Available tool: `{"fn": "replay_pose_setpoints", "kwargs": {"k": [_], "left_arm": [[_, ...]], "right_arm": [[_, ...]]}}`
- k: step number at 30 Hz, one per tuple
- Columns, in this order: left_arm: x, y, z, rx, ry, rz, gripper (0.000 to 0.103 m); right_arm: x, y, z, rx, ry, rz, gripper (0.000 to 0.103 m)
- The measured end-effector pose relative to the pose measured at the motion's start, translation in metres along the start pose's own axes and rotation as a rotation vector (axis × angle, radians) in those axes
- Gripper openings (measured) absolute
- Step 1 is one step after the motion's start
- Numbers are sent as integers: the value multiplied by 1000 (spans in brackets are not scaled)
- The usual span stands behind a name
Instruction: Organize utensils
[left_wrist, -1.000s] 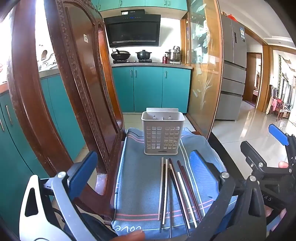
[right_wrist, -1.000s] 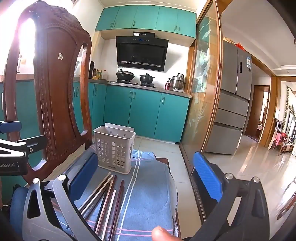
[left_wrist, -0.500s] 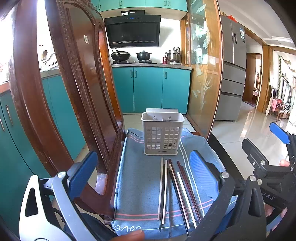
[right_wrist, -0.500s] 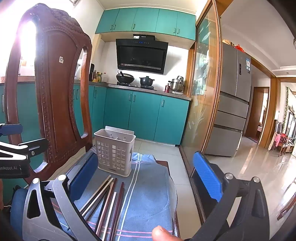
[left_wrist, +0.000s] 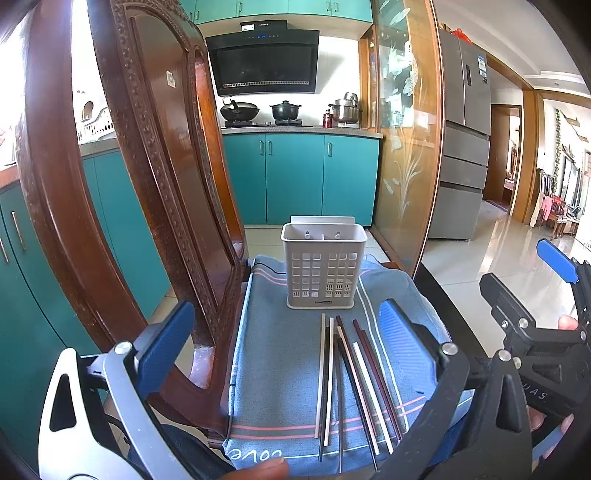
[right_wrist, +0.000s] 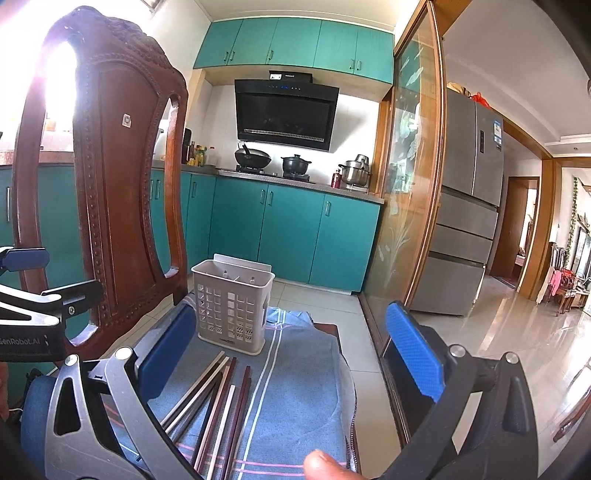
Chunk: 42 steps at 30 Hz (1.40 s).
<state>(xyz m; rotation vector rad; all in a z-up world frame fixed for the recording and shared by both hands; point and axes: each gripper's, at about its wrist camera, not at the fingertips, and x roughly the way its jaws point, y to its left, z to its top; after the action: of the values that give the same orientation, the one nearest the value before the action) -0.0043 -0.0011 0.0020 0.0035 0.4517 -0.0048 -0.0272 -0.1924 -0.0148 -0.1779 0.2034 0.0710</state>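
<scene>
I have both grippers off the cloth with nothing between their blue pads. The left gripper (left_wrist: 284, 343) stands spread wide over the near part of the blue towel (left_wrist: 280, 354); the right gripper (right_wrist: 291, 354) is spread just as wide, hovering over the towel's right part.

One utensil holder (left_wrist: 324, 271), a light grey perforated plastic caddy, stands upright at the far end of the towel. From the left wrist view I can see a divider splitting it into two compartments, and nothing shows above its rim.

The chopsticks (left_wrist: 351, 380) lie loose on the towel just in front of the holder, running lengthwise toward me and fanning slightly. I count about eight: pale cream ones, dark brown or maroon ones, and black ones. Several overlap, so I cannot give an exact count per colour. In the right wrist view the same bundle (right_wrist: 218, 402) lies beside my left pad, its far tips near the holder's base but not touching it.

One carved wooden chair back (left_wrist: 122, 192) rises at the left of the towel. On the far counter I count three pots (left_wrist: 284, 110) on the stove.
</scene>
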Motion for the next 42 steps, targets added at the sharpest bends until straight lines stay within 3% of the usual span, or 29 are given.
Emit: {"fn": "replay_pose_setpoints", "kwargs": {"k": [42], "left_arm": [[-5, -7, 1, 19, -13, 0, 99]], "right_arm": [[-11, -4, 1, 0, -47, -4, 100]]}}
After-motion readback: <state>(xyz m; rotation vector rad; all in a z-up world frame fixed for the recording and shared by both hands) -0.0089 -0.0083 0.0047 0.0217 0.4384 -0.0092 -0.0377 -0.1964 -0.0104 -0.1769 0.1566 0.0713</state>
